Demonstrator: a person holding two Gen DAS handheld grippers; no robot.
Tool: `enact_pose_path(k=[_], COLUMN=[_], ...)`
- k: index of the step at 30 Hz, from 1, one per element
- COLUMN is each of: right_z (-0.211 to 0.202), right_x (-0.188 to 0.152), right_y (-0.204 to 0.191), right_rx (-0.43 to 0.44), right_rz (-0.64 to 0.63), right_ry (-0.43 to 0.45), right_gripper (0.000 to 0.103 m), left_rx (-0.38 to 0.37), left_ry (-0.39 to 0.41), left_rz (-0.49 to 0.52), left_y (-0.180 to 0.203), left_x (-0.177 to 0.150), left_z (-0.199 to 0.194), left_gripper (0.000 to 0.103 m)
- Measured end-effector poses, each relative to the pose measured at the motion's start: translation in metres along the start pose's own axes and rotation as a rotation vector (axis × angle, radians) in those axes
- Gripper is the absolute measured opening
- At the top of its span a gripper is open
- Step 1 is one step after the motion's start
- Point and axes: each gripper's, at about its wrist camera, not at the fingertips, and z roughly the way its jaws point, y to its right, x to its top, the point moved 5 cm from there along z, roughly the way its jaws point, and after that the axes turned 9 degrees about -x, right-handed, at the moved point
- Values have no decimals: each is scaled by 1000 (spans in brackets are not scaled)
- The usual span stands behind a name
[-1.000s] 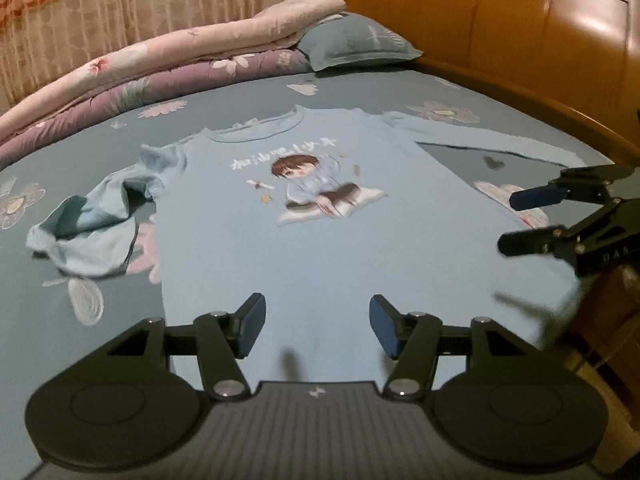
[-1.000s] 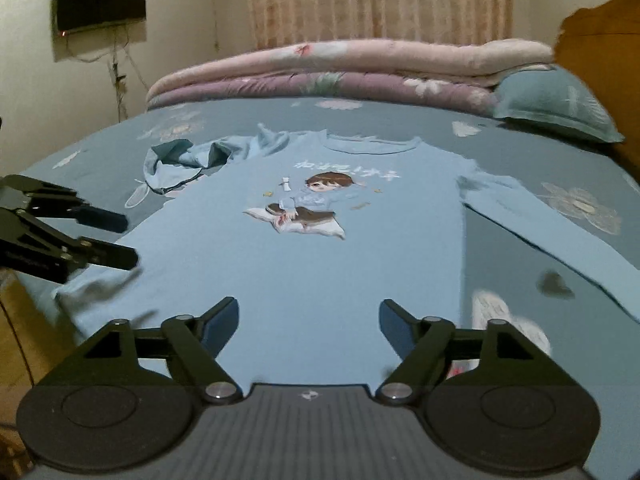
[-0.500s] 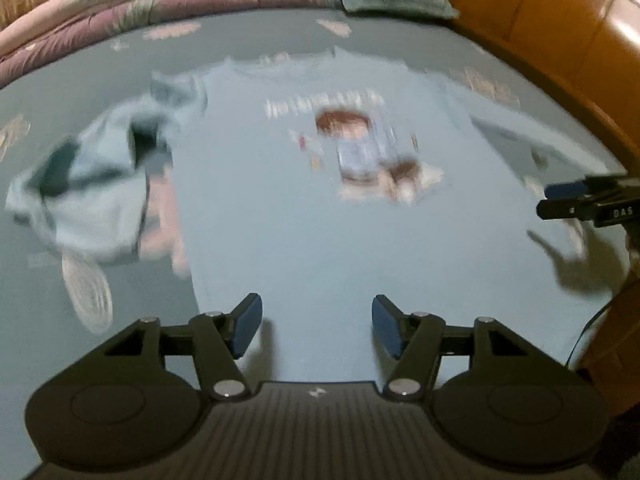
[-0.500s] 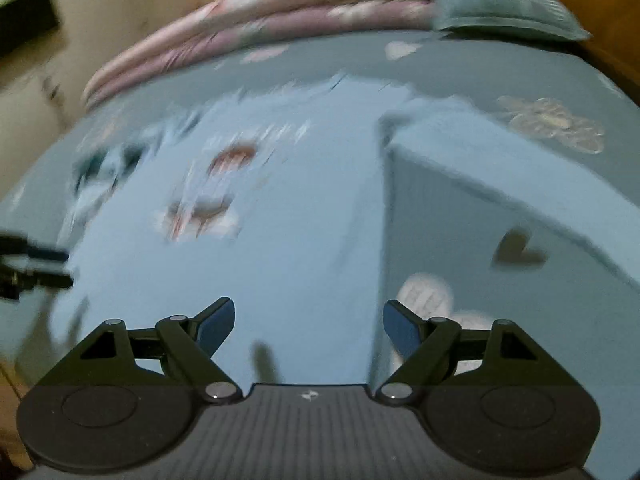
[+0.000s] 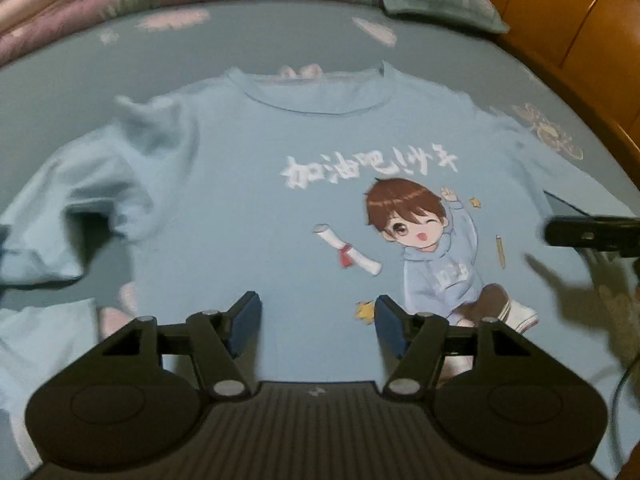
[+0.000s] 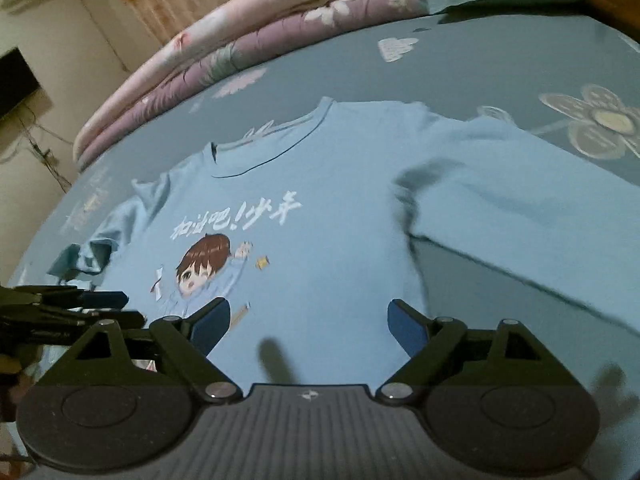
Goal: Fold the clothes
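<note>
Both tongs, left (image 5: 318,322) and right (image 6: 308,326), are opening empty above the shirt (image 5: 248,216); each should be gripping a sleeve near the shoulder.

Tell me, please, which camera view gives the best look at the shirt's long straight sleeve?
The right wrist view: the straight sleeve runs unobstructed from the shoulder towards the right edge of the picture across the bed sheet. The left wrist view shows only its upper part at the right edge, partly behind the right gripper.

Pretty dim on my end, soft motion blur everywhere, heavy fisheye bending at the edges, and dark shadows falling across the shirt (image 5: 248,216).
</note>
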Motion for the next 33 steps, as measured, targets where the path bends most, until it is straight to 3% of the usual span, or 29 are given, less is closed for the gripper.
enact_pose_path(k=[6,13,18,23,27,33], right_z=[-63,-104,-104,-86,-87,-98], right_x=[-24,-54,-49,-44,-50,-46], right_y=[54,133,145,160,173,208], right_rx=[-54,-168,-128,-77,-42,-121], right_rz=[163,442,502,641,708,782], right_ry=[53,125,179,175,226,323], right_gripper=[90,90,90,90,89,88], left_rx=[40,-67,-82,-94,-76,-42], left_ry=[-6,31,3,-24,-41,-35], left_rz=[-26,-18,58,60,65,66], left_y=[6,52,88,104,108,109], left_x=[-18,-11,-3,-12,-20,-14], left_z=[-37,-36,-19,-13,-15,-18], left_gripper=[71,71,72,72,72,72])
